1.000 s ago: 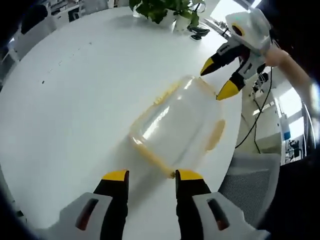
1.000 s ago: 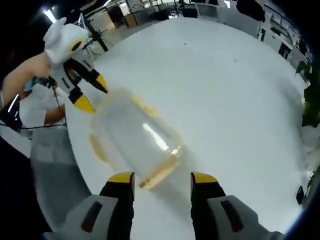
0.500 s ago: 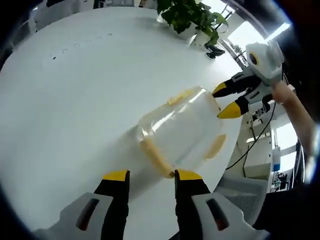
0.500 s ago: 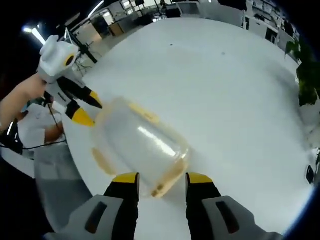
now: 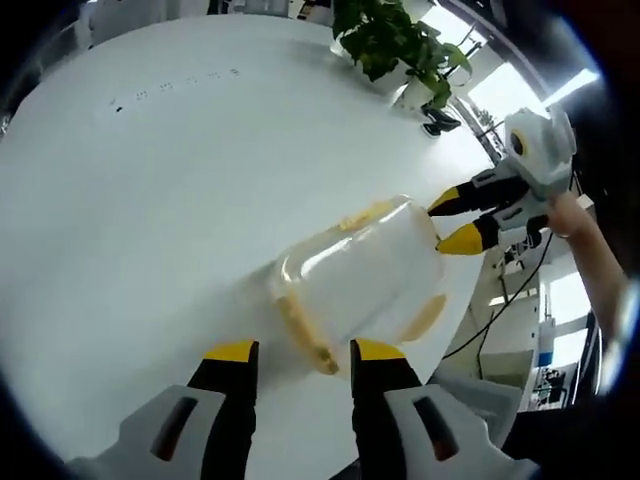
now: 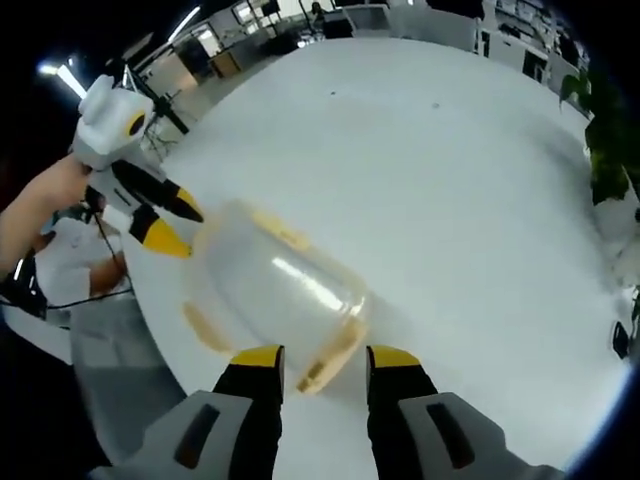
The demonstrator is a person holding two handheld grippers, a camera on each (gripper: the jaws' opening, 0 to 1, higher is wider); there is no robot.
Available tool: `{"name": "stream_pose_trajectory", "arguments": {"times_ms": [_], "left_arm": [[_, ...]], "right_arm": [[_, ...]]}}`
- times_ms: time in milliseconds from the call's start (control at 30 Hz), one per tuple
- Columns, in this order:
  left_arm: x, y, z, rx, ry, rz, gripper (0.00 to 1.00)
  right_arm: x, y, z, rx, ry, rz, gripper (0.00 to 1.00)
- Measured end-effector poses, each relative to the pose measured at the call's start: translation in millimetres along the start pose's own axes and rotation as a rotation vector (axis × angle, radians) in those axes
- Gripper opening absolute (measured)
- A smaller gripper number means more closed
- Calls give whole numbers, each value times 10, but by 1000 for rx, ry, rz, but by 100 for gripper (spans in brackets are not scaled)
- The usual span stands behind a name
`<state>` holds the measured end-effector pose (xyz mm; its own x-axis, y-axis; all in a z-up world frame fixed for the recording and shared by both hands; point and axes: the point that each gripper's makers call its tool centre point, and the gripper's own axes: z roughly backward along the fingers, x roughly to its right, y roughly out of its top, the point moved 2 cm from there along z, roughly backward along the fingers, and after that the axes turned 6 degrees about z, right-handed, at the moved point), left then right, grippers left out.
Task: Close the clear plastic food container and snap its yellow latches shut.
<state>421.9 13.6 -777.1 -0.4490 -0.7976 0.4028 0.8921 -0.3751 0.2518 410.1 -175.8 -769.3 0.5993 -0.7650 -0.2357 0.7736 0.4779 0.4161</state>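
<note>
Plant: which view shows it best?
The left gripper view: the plant stands whole at the table's far edge, its leaves sharp above a white pot. The right gripper view catches just a few dark leaves cut off at its right border.

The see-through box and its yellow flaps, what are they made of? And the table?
The box looks like clear, glossy plastic: the white table shows through it and a bright streak of light glints on it. The yellow flaps seem to be duller, solid plastic. The table has a smooth white matte top; what it's made of can't be told.
</note>
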Motion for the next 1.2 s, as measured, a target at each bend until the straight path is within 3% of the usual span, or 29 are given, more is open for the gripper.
{"name": "stream_pose_trajectory", "arguments": {"times_ms": [133,267,533,700,900,1200], "left_arm": [[39,3,-6,1,-17,67,35],[0,-18,-30,-14,24,53,36],[31,-9,-39,-5,-11,103,33],[133,-25,-56,-19,-78,155,21],[112,-53,-104,-16,-107,215,26],[133,-50,-106,-24,-101,203,25]], "right_arm": [[-4,7,-8,-4,-4,-9,29],[-43,-25,-62,-17,-1,-4,28],[-38,-9,-69,-12,5,-18,27],[-50,-18,-65,-10,4,-24,27],[-46,-19,-73,-18,9,-28,27],[-50,-9,-52,-50,-4,-15,22]]}}
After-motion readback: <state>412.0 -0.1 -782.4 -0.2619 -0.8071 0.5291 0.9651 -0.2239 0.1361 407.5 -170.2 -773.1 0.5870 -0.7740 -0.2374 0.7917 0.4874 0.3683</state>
